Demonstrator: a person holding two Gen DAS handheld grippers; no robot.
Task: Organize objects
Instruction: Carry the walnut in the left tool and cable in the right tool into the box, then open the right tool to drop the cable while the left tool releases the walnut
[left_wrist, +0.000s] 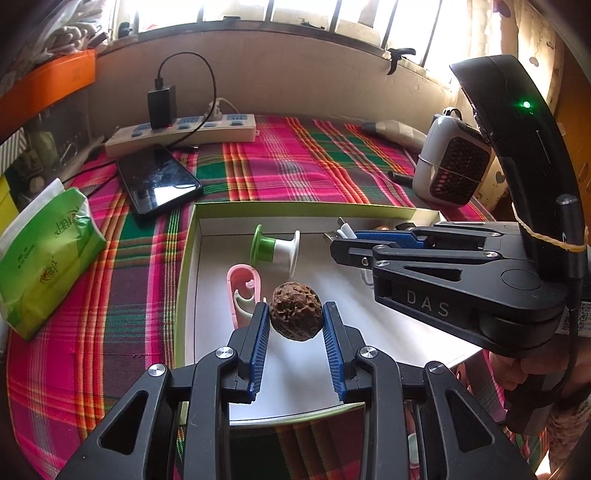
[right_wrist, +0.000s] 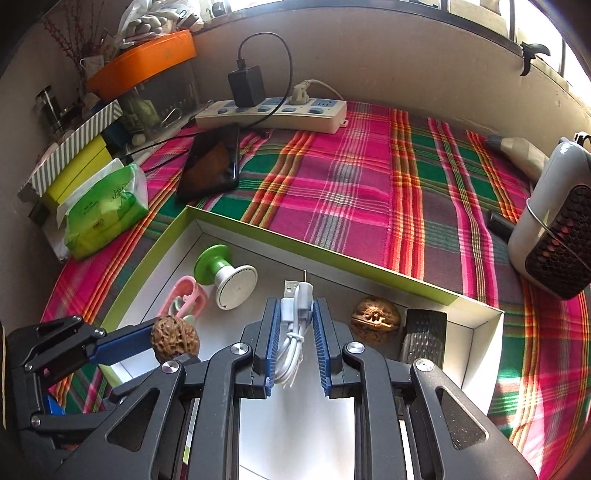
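Placing step, by my judgement. My left gripper clenches a walnut above the tray, near its 7 o'clock corner. My right gripper grips a coiled white cable at centre. Already inside the tray: green spool, pink clip, second walnut at 3 o'clock, and a black block. Next, lower and release onto bare floor.

Two walnuts, one white cable, one green-and-white spool, one pink clip, one phone.
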